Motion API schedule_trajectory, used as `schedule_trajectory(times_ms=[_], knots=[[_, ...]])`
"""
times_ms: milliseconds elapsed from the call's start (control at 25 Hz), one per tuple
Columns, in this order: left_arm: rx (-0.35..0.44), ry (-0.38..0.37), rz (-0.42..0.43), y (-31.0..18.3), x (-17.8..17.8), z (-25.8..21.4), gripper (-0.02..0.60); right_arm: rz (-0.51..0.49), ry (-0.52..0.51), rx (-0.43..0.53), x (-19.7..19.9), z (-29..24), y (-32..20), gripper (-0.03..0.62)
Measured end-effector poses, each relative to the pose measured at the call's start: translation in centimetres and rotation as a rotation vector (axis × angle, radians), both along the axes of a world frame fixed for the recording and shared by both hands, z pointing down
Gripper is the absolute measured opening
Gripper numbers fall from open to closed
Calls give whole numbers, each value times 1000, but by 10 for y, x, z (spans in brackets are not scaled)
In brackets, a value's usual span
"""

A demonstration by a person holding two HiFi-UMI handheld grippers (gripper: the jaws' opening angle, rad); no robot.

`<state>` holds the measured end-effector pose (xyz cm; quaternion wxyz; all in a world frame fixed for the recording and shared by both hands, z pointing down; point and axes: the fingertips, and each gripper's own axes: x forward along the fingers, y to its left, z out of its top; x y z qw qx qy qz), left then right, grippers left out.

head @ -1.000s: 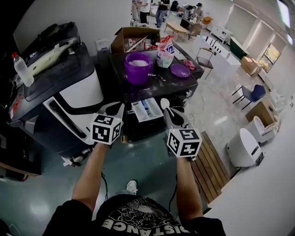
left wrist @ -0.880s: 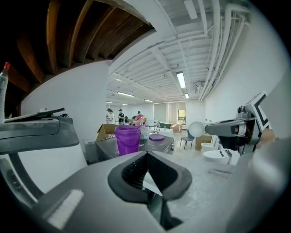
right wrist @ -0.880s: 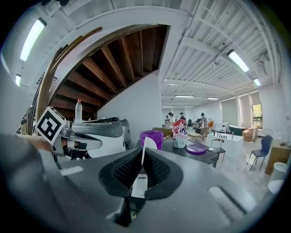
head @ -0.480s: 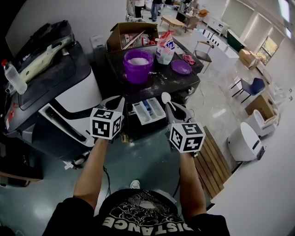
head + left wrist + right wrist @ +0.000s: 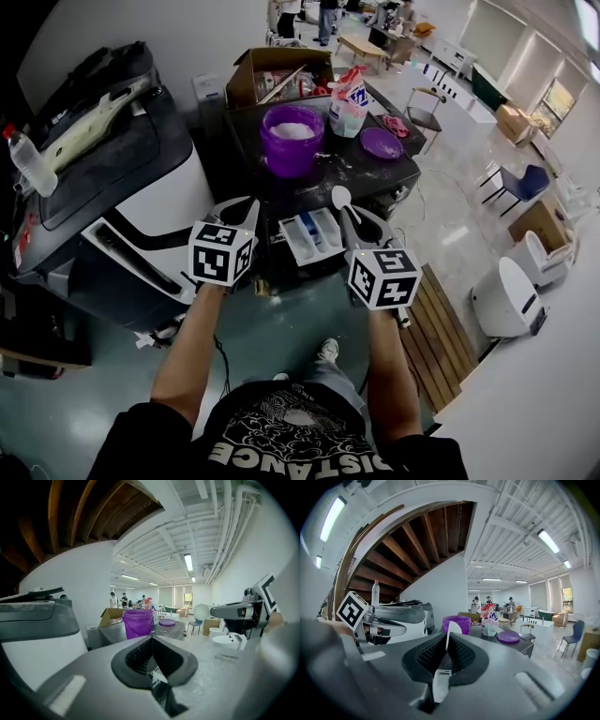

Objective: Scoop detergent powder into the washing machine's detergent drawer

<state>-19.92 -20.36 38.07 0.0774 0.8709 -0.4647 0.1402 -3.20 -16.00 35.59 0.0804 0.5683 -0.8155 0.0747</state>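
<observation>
A white plastic scoop [image 5: 450, 632] is gripped by its handle in the right claw [image 5: 354, 223], with the bowl held uppermost. In the head view it is seen just beside the right edge of the pulled-out white detergent drawer [image 5: 309, 234]. The left claw [image 5: 240, 214] is clenched on nothing and is held to the drawer's left. On the dark worktop [image 5: 375, 176] above the drawer, a round purple tub [image 5: 292, 152] of white powder is set. A flat purple lid [image 5: 380, 142] and a printed detergent bag [image 5: 349, 101] are placed near it.
</observation>
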Motion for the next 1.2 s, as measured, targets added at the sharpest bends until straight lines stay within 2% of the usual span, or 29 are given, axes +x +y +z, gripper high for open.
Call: schedule_trajectory(times_ms=[560, 880, 1200], knots=[[9, -10, -95, -61, 5, 7, 2, -126, -3, 15, 0, 5, -78, 35], [-10, -17, -215, -110, 17, 5, 2, -266, 7, 10, 9, -2, -143, 35], [-30, -37, -359, -138, 23, 4, 2, -423, 31, 1, 19, -7, -198, 35]])
